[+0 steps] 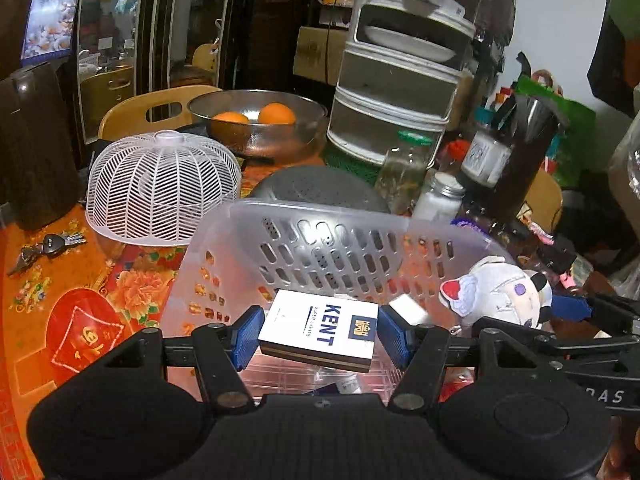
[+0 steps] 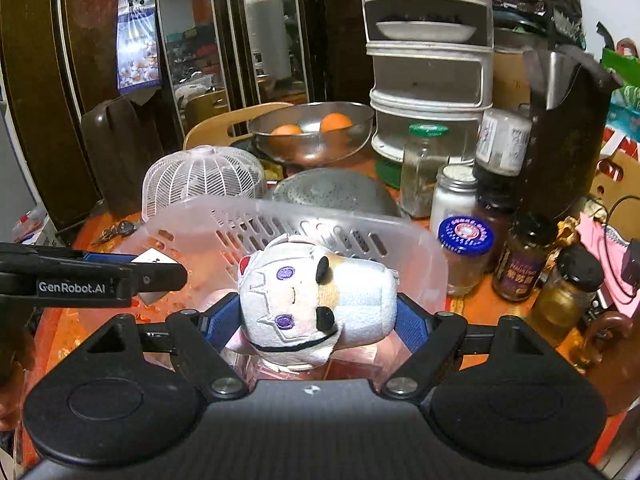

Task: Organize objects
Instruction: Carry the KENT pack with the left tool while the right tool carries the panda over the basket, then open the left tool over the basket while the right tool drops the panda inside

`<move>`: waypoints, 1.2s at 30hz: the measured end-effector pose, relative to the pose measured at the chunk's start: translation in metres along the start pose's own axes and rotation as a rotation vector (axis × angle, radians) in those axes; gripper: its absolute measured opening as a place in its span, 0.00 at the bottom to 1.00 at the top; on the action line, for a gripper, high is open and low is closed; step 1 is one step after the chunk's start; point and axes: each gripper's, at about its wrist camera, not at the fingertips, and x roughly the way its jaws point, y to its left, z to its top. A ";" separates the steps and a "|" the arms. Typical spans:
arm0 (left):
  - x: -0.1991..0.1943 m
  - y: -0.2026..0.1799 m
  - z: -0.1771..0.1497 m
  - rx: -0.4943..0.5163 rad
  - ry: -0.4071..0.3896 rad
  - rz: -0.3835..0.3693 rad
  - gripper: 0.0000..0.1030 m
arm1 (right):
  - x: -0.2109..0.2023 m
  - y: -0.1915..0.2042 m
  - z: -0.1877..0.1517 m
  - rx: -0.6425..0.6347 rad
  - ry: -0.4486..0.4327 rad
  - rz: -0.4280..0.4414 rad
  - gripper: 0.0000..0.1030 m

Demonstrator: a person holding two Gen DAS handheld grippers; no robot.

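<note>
Both claws were shut on things. Left gripper (image 1: 320,334) squeezed the white flat Kent cardboard box (image 1: 319,330) by its short ends, long side lying across. Right gripper (image 2: 318,316) hugged the soft white plush toy (image 2: 316,308). Each hung right over the clear plastic basket with holes (image 1: 320,248), so dropping straight down looked right.

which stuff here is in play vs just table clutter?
In play:
- KENT box, in left claw
- plush toy, in right claw
- clear basket, under both

Clutter:
- mesh food cover
- bowl of oranges
- keys
- blue-lidded jar
</note>
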 end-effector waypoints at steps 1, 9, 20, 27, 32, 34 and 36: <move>0.002 0.001 -0.001 0.000 0.004 0.002 0.63 | 0.002 0.001 0.000 -0.003 0.004 -0.004 0.80; 0.008 0.001 -0.007 0.010 0.000 -0.002 0.63 | 0.005 0.001 -0.004 -0.004 0.008 -0.014 0.81; -0.015 -0.005 -0.018 0.033 -0.099 -0.011 0.84 | -0.016 -0.008 -0.003 0.053 -0.090 -0.024 0.98; -0.110 0.001 -0.081 0.112 -0.339 -0.038 0.98 | -0.094 -0.008 -0.049 0.051 -0.253 -0.008 1.00; -0.111 0.028 -0.149 0.077 -0.344 0.021 0.99 | -0.115 -0.006 -0.128 0.125 -0.289 0.017 1.00; -0.089 0.038 -0.157 0.056 -0.277 0.061 0.99 | -0.110 -0.002 -0.157 0.170 -0.256 0.044 1.00; -0.065 0.048 -0.154 0.032 -0.220 0.078 0.94 | -0.101 0.000 -0.179 0.199 -0.225 0.070 1.00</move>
